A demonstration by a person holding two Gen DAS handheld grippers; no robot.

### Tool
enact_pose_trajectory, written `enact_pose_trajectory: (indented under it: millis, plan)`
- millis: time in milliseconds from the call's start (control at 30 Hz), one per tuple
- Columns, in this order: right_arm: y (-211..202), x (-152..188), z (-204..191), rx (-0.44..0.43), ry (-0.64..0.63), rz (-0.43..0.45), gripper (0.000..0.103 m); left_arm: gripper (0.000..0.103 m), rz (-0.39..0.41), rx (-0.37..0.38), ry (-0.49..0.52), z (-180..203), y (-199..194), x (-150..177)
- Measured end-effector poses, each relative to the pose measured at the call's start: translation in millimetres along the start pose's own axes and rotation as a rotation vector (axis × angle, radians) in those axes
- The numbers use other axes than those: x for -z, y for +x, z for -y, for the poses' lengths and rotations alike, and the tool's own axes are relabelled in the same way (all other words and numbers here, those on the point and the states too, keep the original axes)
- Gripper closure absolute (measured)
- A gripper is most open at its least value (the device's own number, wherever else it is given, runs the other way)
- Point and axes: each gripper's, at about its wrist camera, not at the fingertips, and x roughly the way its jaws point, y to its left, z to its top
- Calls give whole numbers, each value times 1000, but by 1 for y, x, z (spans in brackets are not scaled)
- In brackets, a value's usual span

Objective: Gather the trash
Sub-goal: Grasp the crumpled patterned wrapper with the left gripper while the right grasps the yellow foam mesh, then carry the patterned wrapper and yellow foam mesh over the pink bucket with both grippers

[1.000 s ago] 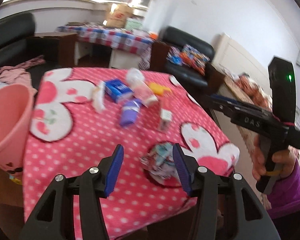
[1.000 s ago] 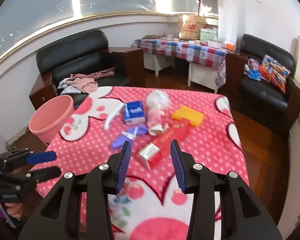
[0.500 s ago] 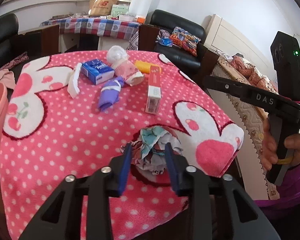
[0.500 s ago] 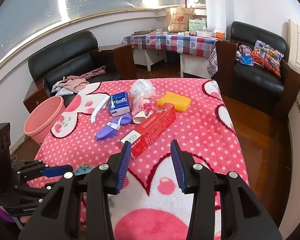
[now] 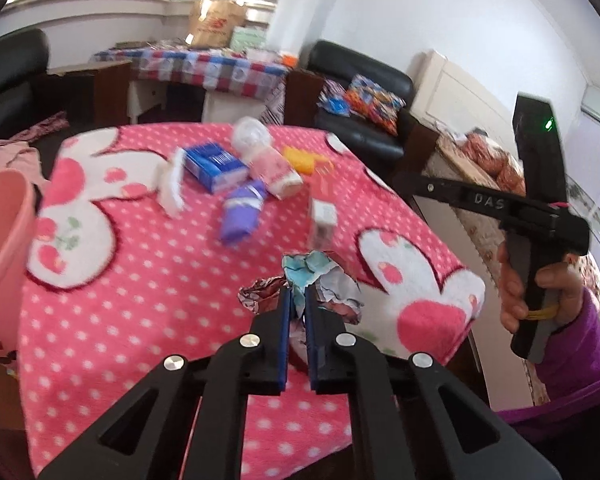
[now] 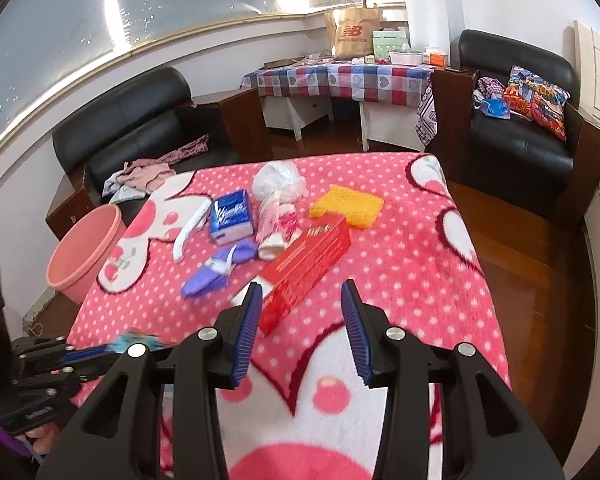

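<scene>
My left gripper point(image 5: 296, 296) is shut on a crumpled paper wad point(image 5: 320, 280), held just above the pink polka-dot blanket point(image 5: 140, 280). It shows at the lower left of the right wrist view point(image 6: 100, 354). My right gripper point(image 6: 300, 304) is open and empty, above the near end of a red box point(image 6: 308, 260). On the blanket lie a blue tissue pack point(image 6: 230, 216), a purple wrapper point(image 6: 216, 268), a white strip point(image 6: 188, 228), a pink packet point(image 6: 278, 226), a clear plastic bag point(image 6: 278, 180) and a yellow sponge point(image 6: 348, 204). A pink bin point(image 6: 84, 252) stands off the blanket's left side.
A black sofa point(image 6: 140, 120) with clothes is behind the bin. A checked table point(image 6: 340, 76) stands at the back and a black armchair point(image 6: 520, 140) at the right. Wooden floor runs along the blanket's right edge.
My left gripper has closed on the crumpled paper wad and lifted it slightly. My right gripper has stayed open and drifted a little nearer the red box.
</scene>
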Motion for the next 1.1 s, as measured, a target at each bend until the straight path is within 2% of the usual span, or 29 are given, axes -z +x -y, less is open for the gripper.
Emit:
enact_pose_trajectory:
  millis: [200, 367, 600, 833, 933, 1000, 1100]
  plan:
    - [38, -32, 30, -1, 79, -17, 61, 97, 103, -52, -63, -23, -27, -18]
    - [83, -55, 51, 1, 150, -63, 61, 97, 138, -117, -72, -36, -33, -32]
    - [141, -69, 73, -21, 288, -167, 61, 97, 147, -158, -115, -54, -28, -43]
    - [170, -62, 81, -14, 353, -242, 62, 97, 134, -171, -142, -63, -20, -44]
    - [172, -61, 81, -24, 364, -233, 83, 97, 134, -174, -151, -65, -19, -44]
    - [171, -62, 81, -25, 362, -225, 90, 97, 135, -179, -155, -67, -18, -44]
    - [160, -63, 76, -32, 339, -189, 92, 97, 140, -185, -168, -70, -19, -43]
